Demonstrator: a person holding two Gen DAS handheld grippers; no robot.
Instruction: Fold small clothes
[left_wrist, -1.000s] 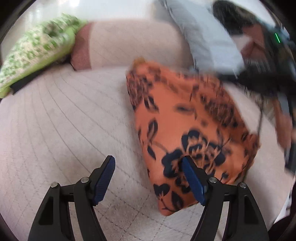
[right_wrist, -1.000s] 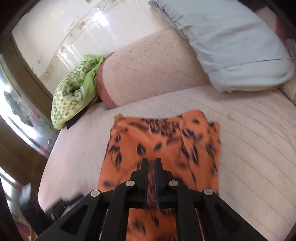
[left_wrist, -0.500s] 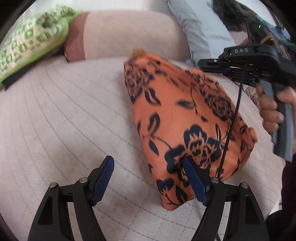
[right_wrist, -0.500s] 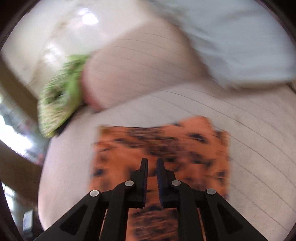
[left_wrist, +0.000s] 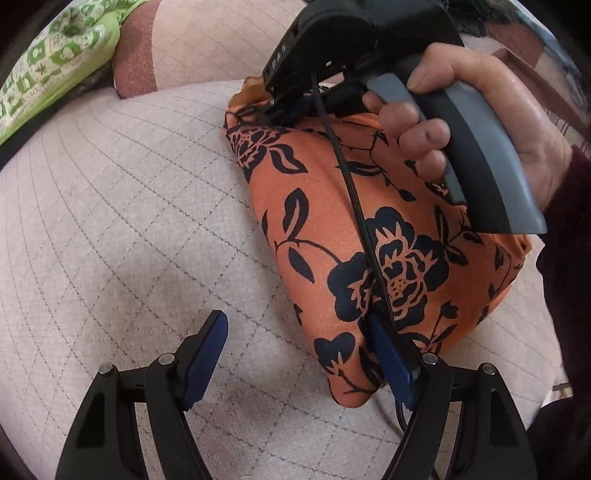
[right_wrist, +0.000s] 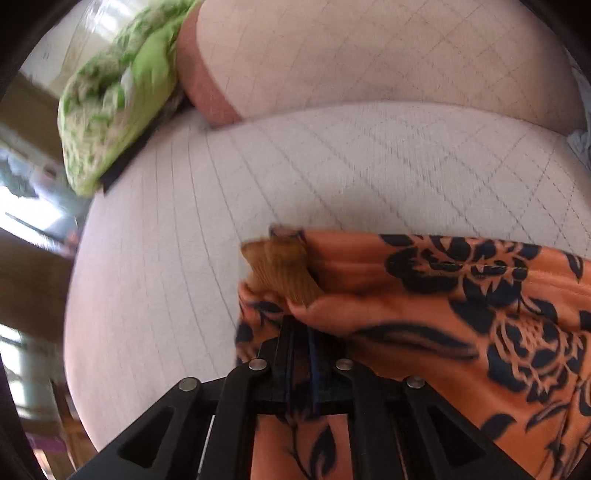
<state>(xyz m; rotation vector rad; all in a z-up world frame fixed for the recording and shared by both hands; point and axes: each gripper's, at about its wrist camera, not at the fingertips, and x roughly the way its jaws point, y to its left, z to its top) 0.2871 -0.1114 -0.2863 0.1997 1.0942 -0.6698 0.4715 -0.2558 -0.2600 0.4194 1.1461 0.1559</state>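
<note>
Spreading across the quilted pink bed (left_wrist: 122, 206), the folded orange floral garment (left_wrist: 332, 236) lies right of centre. Near it, the left gripper (left_wrist: 299, 354) gapes wide, its right pad touching the cloth. Farther off, the right gripper (right_wrist: 301, 345) is clamped together, pressing the garment's far corner.
</note>
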